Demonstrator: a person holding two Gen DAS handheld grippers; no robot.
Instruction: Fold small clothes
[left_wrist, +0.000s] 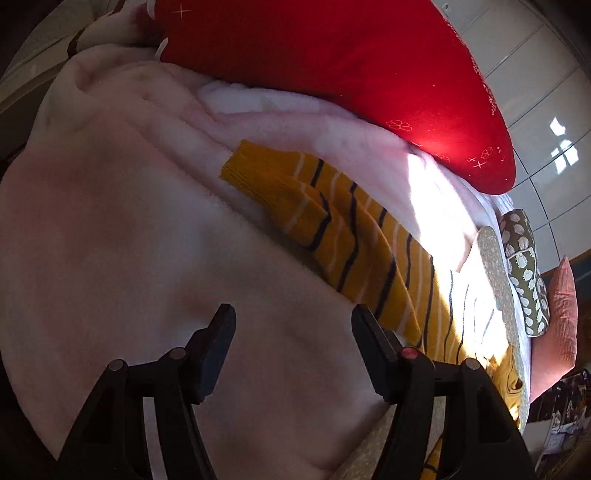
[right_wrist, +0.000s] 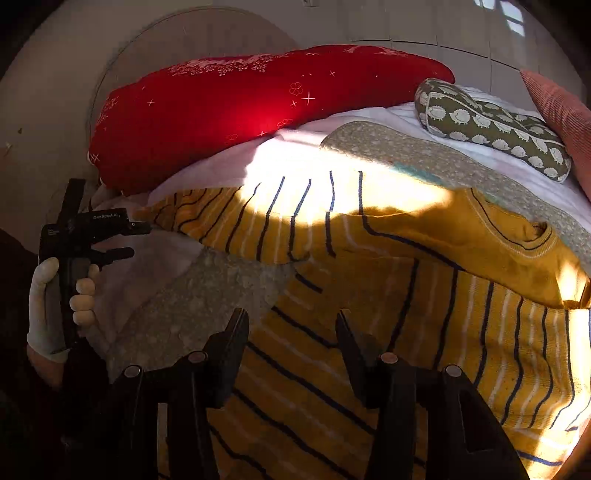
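Observation:
A mustard-yellow striped sweater (right_wrist: 369, 295) with navy and white stripes lies spread on the bed, one side folded over, its collar (right_wrist: 539, 229) at the right. In the left wrist view its sleeve (left_wrist: 295, 199) lies on a pink blanket (left_wrist: 110, 221). My left gripper (left_wrist: 293, 321) is open and empty above the blanket, just left of the sweater. It also shows in the right wrist view (right_wrist: 110, 229), held by a gloved hand. My right gripper (right_wrist: 291, 325) is open and empty just above the sweater's body.
A long red pillow (right_wrist: 240, 107) lies along the back of the bed. An olive patterned cushion (right_wrist: 491, 129) and a coral cushion (right_wrist: 561, 114) sit at the right. A speckled beige bedcover (right_wrist: 207, 295) shows under the sweater. White cupboard doors (left_wrist: 535, 92) stand behind.

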